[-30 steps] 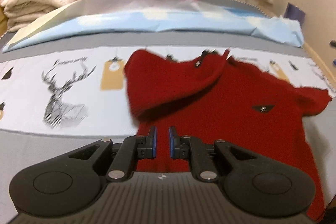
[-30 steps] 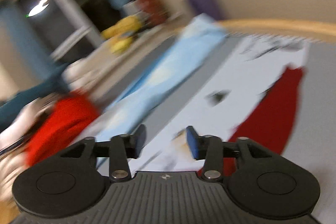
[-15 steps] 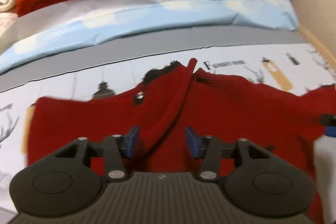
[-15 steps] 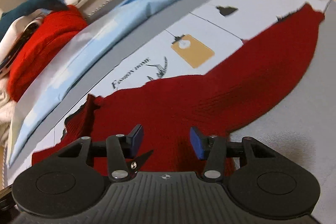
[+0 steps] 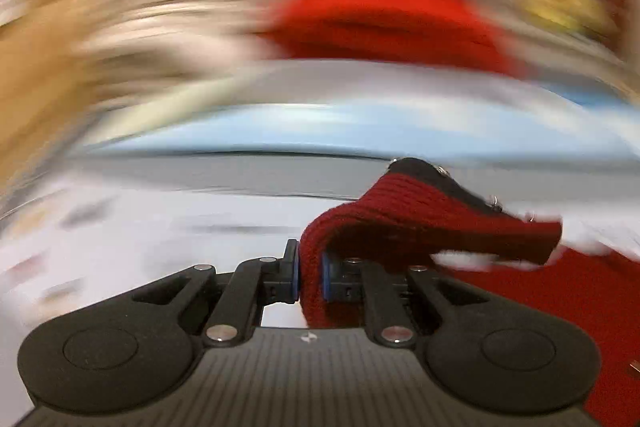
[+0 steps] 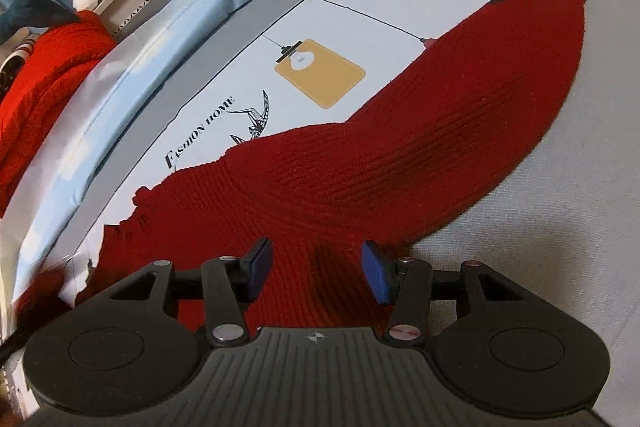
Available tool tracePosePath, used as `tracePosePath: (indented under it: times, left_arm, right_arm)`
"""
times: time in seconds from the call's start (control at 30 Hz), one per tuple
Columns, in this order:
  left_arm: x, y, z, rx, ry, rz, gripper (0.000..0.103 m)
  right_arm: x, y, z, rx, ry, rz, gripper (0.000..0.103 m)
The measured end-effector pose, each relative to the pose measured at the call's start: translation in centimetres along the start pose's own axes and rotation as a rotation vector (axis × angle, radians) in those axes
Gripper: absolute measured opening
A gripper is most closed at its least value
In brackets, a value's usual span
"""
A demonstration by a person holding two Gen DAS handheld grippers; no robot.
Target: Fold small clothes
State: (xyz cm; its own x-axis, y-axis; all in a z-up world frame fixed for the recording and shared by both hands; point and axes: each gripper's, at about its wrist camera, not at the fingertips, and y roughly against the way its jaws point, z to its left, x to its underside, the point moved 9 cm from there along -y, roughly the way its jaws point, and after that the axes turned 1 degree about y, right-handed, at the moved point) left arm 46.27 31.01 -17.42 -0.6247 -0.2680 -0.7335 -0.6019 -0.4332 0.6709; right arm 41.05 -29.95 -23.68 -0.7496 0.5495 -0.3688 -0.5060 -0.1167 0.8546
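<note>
Now left gripper pinching a fold of the red sweater, lifted up off the printed sheet; all blurry behind. Right gripper wide apart, holding nothing, low over the sweater's sleeve, spread flat on the sheet, near a yellow tag picture

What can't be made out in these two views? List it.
- Left wrist view: everything behind the sweater is motion-smeared; the stacked bedding is unreadable.
- Left claw: the pinched sweater edge is hidden between the fingers.
- Right wrist view: the sweater's near hem is hidden under the right claw.
</note>
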Motion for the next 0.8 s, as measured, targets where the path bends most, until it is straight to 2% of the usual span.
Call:
tracePosePath:
  times: [0.03, 0.07, 0.1, 0.13, 0.17, 0.2, 0.23, 0.27, 0.33, 0.4, 0.47, 0.5, 0.53, 0.57, 0.63, 0.7, 0.8]
  left_arm:
    - [0.2, -0.8, 6.1, -0.155, 0.085, 0.026, 0.016]
    - [1.1, -1.3, 11.6, -0.282, 0.182, 0.081, 0.038]
    - [2.4, -1.5, 15.4, -0.318, 0.296, 0.138, 0.042]
    - [3.5, -1.0, 17.3, -0.328, 0.374, 0.166, 0.032]
    - [3.9, -0.2, 17.8, -0.352, 0.377, 0.164, 0.032]
    - [3.9, 0.6, 16.9, -0.344, 0.33, 0.137, 0.034]
    - [3.9, 1.1, 15.3, -0.304, 0.29, 0.116, 0.04]
    - [4.3, 1.3, 12.9, -0.221, 0.258, 0.111, 0.043]
    - [6.0, 0.8, 8.8, -0.028, 0.253, 0.171, 0.043]
    - [8.6, -0.4, 3.3, 0.212, 0.281, 0.314, 0.043]
    - [12.0, -1.5, -1.5, 0.377, 0.269, 0.515, 0.043]
    - [13.0, -1.7, -2.9, 0.425, 0.254, 0.572, 0.043]
    - [13.6, -2.0, -4.1, 0.467, 0.232, 0.592, 0.043]
    - [13.8, -2.4, -4.8, 0.473, 0.206, 0.588, 0.044]
    - [13.8, -3.6, -5.0, 0.43, 0.168, 0.558, 0.045]
    - [13.8, -4.9, -4.6, 0.419, 0.192, 0.527, 0.045]
    - [13.7, -6.0, -4.2, 0.46, 0.259, 0.509, 0.046]
  right_arm:
    - [0.1, 0.0, 0.0, 0.002, 0.004, 0.0, 0.052]
    - [0.1, -0.1, 0.0, 0.006, 0.009, 0.001, 0.052]
    - [0.2, -0.1, -0.1, 0.013, 0.014, 0.0, 0.052]
    - [0.2, -0.1, -0.2, 0.02, 0.018, -0.001, 0.052]
    - [0.2, -0.1, -0.3, 0.029, 0.022, -0.003, 0.052]
    - [0.2, -0.1, -0.5, 0.038, 0.023, -0.005, 0.052]
    - [0.2, -0.2, -0.8, 0.049, 0.024, -0.008, 0.052]
    - [0.1, -0.4, -1.0, 0.061, 0.023, -0.01, 0.052]
    - [0.2, -0.8, -1.6, 0.081, 0.016, -0.008, 0.052]
    - [0.4, -1.4, -2.3, 0.1, 0.006, 0.001, 0.052]
    - [0.7, -2.0, -2.8, 0.117, 0.003, 0.014, 0.052]
    - [0.9, -2.3, -3.0, 0.119, 0.002, 0.023, 0.052]
    - [1.1, -2.7, -3.2, 0.114, -0.005, 0.031, 0.052]
    - [1.1, -3.0, -3.3, 0.1, -0.019, 0.035, 0.052]
    - [1.2, -3.6, -3.5, 0.073, -0.042, 0.04, 0.053]
    - [1.0, -4.1, -3.4, 0.056, -0.046, 0.03, 0.054]
    - [0.0, -4.7, -2.6, 0.031, -0.01, -0.006, 0.054]
